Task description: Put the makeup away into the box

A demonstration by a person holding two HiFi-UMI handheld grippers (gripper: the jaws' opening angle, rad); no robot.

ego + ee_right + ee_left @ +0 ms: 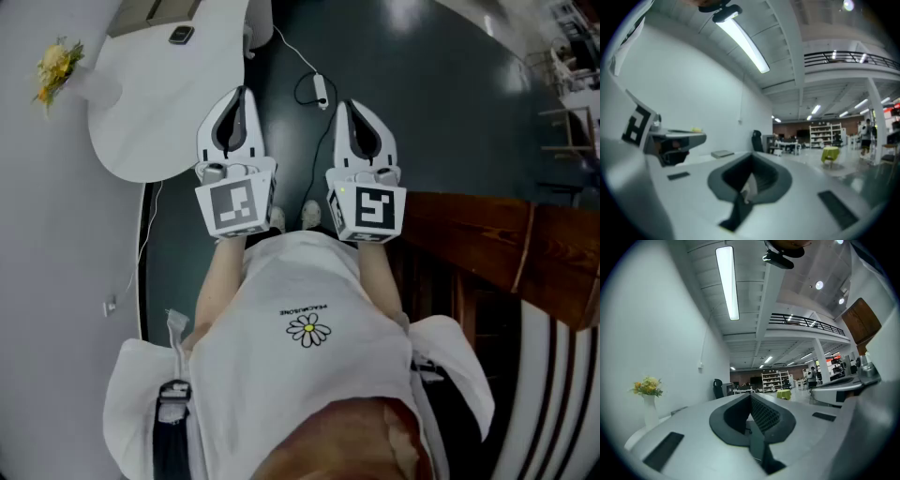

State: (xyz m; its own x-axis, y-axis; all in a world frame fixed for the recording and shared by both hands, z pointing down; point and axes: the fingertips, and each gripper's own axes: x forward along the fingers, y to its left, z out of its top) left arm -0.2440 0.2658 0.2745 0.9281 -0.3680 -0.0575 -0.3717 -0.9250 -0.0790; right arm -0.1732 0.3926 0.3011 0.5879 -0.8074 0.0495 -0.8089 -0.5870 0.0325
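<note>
No makeup shows in any view. I hold both grippers level in front of my body, side by side over the dark floor. My left gripper (242,94) has its jaws together with nothing between them, and the left gripper view shows its dark pads (761,416) meeting. My right gripper (343,105) is shut and empty too, its jaws closed in the right gripper view (752,161). A flat grey-brown thing (155,11) lies at the far edge of the white table (141,112); whether it is the box I cannot tell.
The round white table stands ahead on the left with a small dark object (181,36) and a vase of yellow flowers (56,66) beside it. A white cable with a small device (319,89) lies on the floor. A brown wooden cabinet (487,244) stands at my right.
</note>
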